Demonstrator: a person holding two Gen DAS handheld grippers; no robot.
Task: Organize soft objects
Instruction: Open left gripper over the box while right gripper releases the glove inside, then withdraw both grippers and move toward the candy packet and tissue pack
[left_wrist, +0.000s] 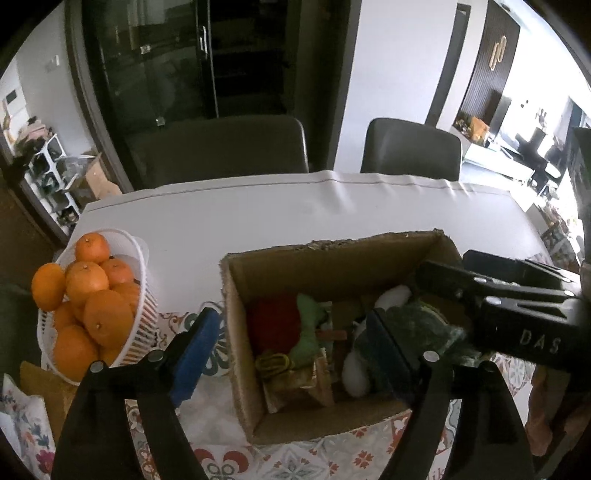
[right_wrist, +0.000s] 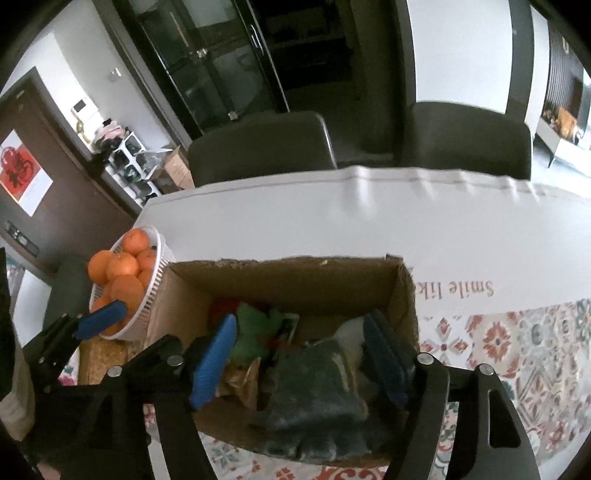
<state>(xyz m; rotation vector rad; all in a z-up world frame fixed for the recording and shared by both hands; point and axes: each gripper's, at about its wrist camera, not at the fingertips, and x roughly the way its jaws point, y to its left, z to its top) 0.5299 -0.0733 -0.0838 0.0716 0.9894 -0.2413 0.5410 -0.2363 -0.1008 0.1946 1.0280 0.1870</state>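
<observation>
A cardboard box (left_wrist: 236, 332) stands on the table and holds soft things: a red plush (left_wrist: 273, 325), a green plush (left_wrist: 308, 332), a white soft item (left_wrist: 356, 373) and a dark green cloth (right_wrist: 314, 387). My left gripper (left_wrist: 291, 350) is open and straddles the box's left wall, with one blue finger outside and the other inside beside the cloth. My right gripper (right_wrist: 299, 358) is open over the box, and the dark green cloth lies loose between its blue fingers (right_wrist: 214, 362). In the left wrist view, the right gripper's black frame (left_wrist: 517, 306) reaches in from the right.
A white basket (left_wrist: 142, 325) piled with oranges (left_wrist: 107, 317) stands just left of the box. The table has a white cover (left_wrist: 258, 218) at the back and a patterned cloth (right_wrist: 517, 354) in front. Two dark chairs (left_wrist: 229, 147) stand behind the table.
</observation>
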